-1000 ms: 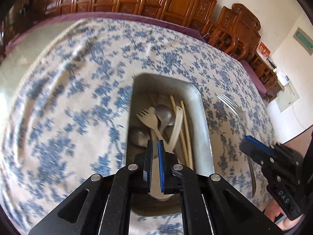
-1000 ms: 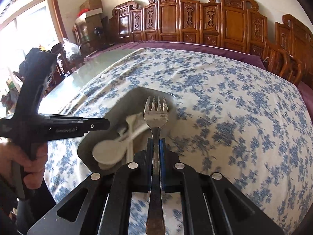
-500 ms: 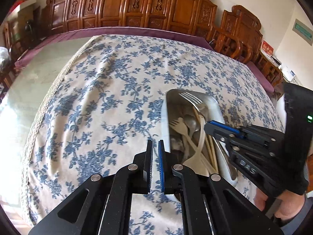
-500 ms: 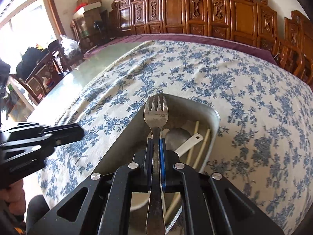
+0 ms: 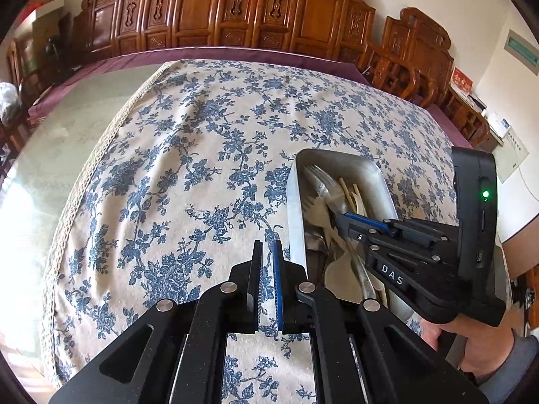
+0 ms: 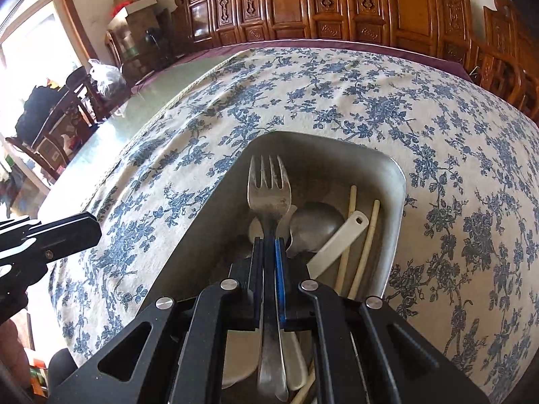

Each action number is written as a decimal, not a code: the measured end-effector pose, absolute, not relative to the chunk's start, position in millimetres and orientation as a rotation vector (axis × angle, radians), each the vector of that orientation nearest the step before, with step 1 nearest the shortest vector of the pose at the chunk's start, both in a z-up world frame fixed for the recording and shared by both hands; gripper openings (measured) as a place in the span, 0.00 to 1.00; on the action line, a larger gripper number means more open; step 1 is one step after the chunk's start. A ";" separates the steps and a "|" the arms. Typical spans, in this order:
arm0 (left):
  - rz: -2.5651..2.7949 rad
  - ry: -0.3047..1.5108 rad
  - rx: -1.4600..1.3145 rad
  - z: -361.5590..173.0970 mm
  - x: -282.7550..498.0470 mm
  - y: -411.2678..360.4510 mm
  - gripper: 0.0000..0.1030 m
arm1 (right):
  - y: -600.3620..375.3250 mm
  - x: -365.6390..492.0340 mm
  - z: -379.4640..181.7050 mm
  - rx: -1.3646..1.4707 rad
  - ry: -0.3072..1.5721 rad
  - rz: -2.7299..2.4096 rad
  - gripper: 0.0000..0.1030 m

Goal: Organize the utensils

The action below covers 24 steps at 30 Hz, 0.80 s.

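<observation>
Fork lies lengthwise over the metal tray in our left wrist view, tines toward the far end; our left gripper is closed, empty, above the tablecloth. From our right wrist, the right gripper pinches the fork's neck, tines pointing away from us.

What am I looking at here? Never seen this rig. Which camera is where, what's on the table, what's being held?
No robot arm: a person holds one two-finger gripper in each hand, each with a fisheye camera looking along its fingers. The left wrist view shows the left gripper shut on nothing, over the floral tablecloth, with the right gripper and the hand holding it alongside. The right wrist view shows the right gripper clamping a metal fork over a metal tray. The tray holds a metal spoon, a white spoon and chopsticks.
</observation>
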<state>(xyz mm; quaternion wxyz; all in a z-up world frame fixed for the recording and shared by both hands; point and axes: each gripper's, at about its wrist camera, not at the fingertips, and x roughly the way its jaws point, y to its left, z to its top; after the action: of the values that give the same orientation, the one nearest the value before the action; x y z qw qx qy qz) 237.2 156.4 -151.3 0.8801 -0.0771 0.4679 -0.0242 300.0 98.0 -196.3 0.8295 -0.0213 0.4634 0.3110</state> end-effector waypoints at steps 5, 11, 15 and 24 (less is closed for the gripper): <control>-0.048 0.957 -0.146 -143.2 230.8 149.8 0.08 | 85.1 288.5 -175.6 -0.049 0.933 0.670 0.10; -0.061 0.920 -0.136 -125.1 215.7 134.7 0.11 | 50.6 260.8 -141.3 -0.052 0.856 0.641 0.11; -0.077 0.893 -0.115 -113.0 204.6 117.9 0.20 | 16.2 237.7 -120.5 -0.028 0.811 0.605 0.22; -0.115 0.810 -0.065 -86.0 172.8 73.8 0.64 | -53.3 189.9 -90.4 -0.017 0.731 0.516 0.54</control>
<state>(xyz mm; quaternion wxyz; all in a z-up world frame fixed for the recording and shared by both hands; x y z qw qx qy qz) 172.8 73.8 -86.0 0.9170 -0.0316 0.3938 -0.0558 189.9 -53.3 -90.4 0.9016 -0.0081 0.3534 0.2492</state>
